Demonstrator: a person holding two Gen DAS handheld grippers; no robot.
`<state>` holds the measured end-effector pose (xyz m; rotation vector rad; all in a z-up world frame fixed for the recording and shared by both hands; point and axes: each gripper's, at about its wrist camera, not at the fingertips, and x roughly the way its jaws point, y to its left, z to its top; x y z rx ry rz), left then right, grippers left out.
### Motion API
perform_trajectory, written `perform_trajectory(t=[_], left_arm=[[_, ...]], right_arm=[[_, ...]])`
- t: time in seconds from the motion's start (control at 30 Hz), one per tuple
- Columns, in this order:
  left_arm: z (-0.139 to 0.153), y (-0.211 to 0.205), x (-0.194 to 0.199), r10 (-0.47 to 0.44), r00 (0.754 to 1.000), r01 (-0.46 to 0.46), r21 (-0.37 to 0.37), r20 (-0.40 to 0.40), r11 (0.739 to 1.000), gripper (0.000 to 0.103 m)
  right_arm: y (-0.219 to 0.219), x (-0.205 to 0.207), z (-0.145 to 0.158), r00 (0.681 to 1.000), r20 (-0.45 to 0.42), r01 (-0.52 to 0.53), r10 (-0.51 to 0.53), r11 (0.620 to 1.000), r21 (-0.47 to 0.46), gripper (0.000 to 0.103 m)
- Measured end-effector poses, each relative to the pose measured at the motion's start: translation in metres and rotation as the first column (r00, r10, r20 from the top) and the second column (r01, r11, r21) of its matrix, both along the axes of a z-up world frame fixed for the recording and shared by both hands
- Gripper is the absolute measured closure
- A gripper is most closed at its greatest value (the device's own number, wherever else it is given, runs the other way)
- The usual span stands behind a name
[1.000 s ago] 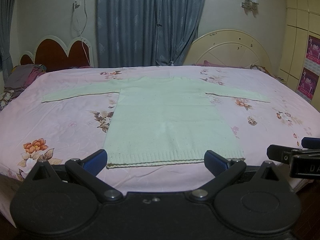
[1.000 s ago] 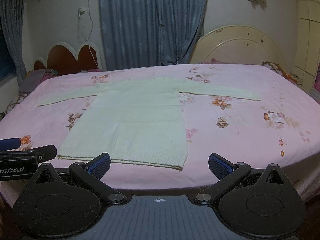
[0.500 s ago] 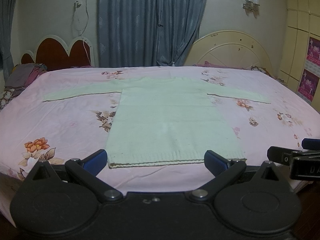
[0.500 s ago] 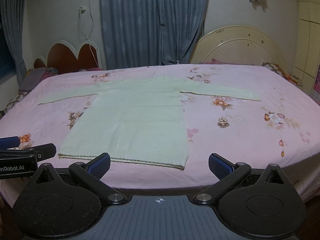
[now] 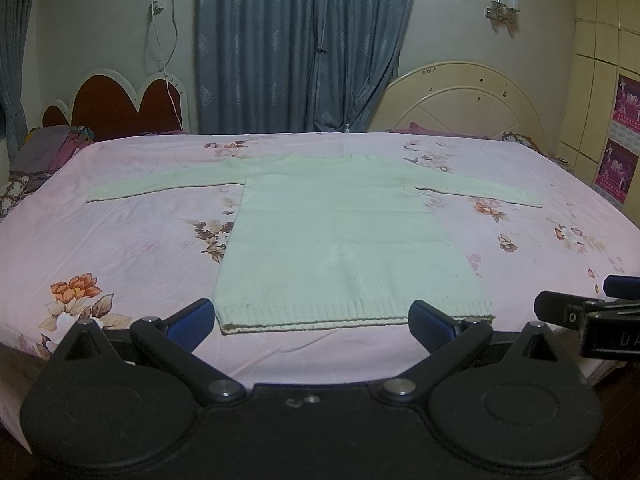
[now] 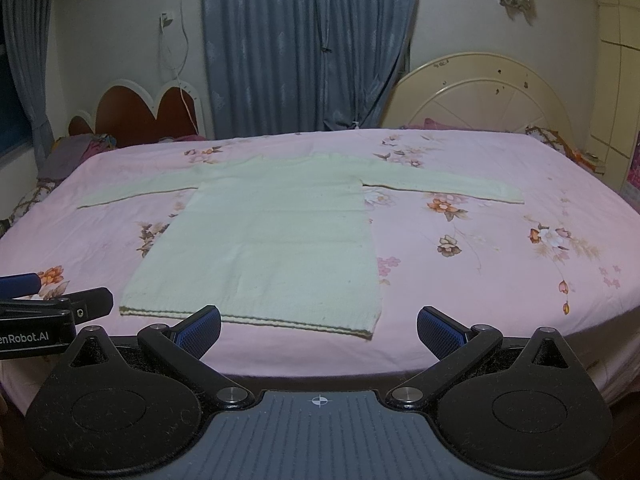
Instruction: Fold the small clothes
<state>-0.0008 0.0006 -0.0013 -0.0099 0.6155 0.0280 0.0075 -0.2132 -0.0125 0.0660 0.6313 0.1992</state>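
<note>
Both grippers edged closer to sweater point(image 5: 344, 240), fingers apart.

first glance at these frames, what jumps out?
A pale green sweater lies flat in the middle of the pink floral bedsheet, both sleeves stretched straight out, hem toward the cameras. Both tools are open and empty at the near bed edge: the left tool spans the hem, and the right tool sits by the hem's right corner. Blue curtains hang behind the bed.
</note>
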Motion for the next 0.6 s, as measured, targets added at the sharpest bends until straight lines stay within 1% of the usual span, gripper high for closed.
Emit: perform_trajectory(t=[0.43,0.6], left_arm=[[-0.002,0.004,0.001,0.0,1.0,0.0,-0.006,-0.003,1.0,0.0],[-0.007,0.014,0.009,-0.008,1.0,0.008,-0.032,-0.004,0.999,0.0]], right_arm=[[0.007,-0.001,0.001,1.0,-0.002,-0.002,0.002,1.0,-0.009,0.0],[0.01,0.005,-0.001,1.0,-0.01,0.004,-0.004,1.0,-0.011,0.0]])
